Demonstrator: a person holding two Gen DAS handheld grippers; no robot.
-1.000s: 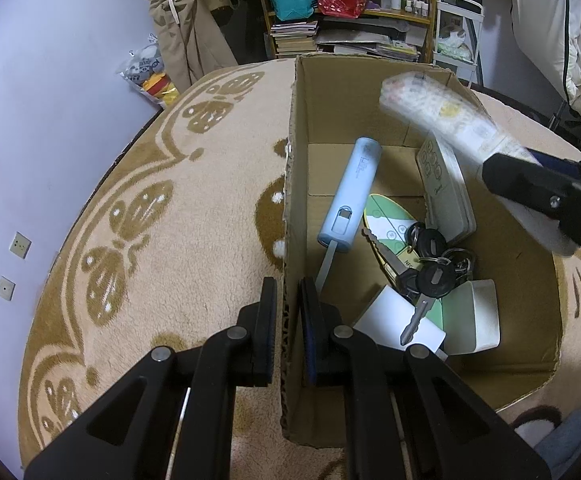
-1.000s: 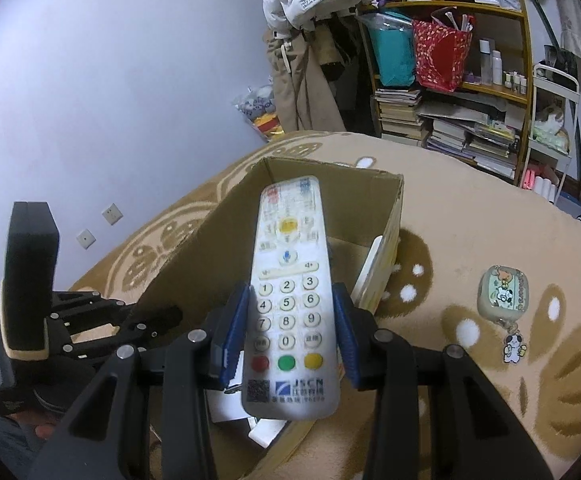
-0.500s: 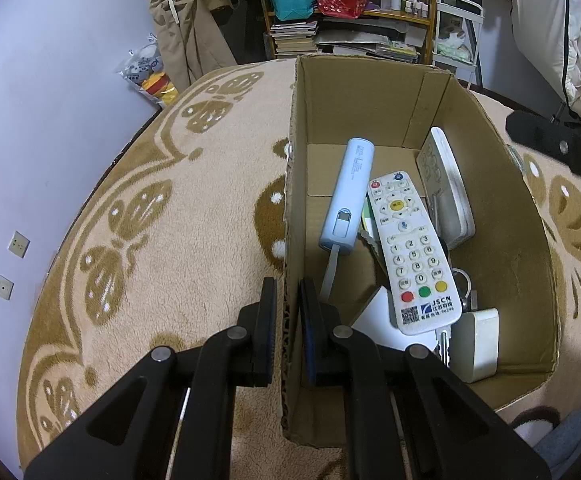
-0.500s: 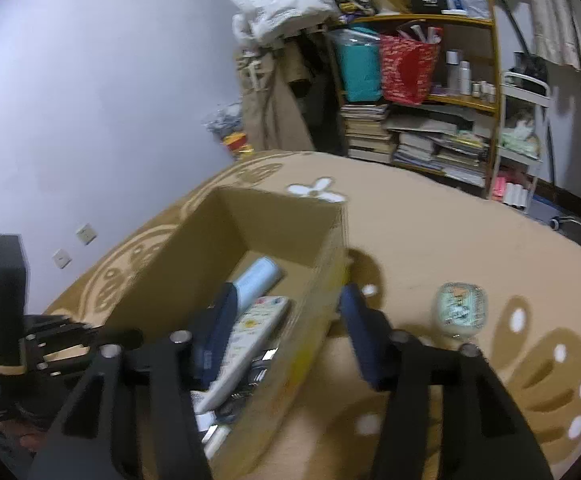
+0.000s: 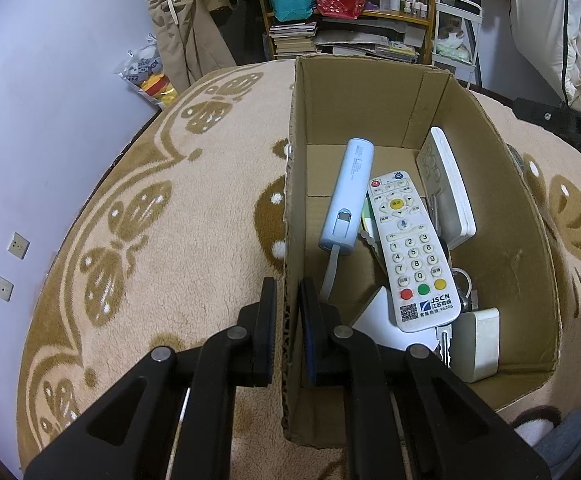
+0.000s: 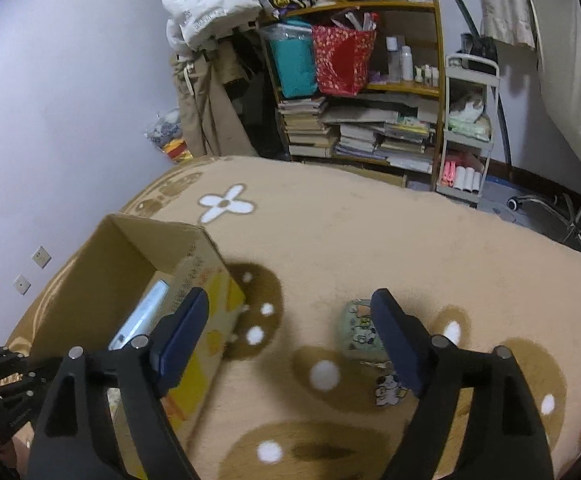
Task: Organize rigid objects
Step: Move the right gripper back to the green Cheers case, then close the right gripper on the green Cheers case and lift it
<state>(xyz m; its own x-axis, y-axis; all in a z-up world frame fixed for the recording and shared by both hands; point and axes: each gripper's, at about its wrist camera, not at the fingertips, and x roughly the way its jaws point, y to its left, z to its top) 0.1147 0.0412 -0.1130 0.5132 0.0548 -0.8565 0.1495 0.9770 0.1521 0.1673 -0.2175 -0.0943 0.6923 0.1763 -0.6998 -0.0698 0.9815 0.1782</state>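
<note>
My left gripper (image 5: pixel 288 300) is shut on the left wall of the cardboard box (image 5: pixel 290 200). Inside the box lie a white remote control (image 5: pixel 412 252), a light blue power bank (image 5: pixel 348 196), a white flat case (image 5: pixel 448 188), keys (image 5: pixel 444 340) and a small white box (image 5: pixel 476 344). My right gripper (image 6: pixel 290 336) is open and empty above the rug, to the right of the box (image 6: pixel 138 272). A small green cartoon case with a charm (image 6: pixel 360 330) lies on the rug just inside its right finger (image 6: pixel 394 344).
A beige rug with brown patterns (image 6: pixel 350 240) covers the surface. A crowded bookshelf (image 6: pixel 354 80) and a white cart (image 6: pixel 466 136) stand behind. A purple wall (image 5: pixel 50 80) runs along the left.
My right gripper opened and dropped the remote into the box, then swung right and out over the rug toward the green case. My left gripper has stayed shut on the box wall.
</note>
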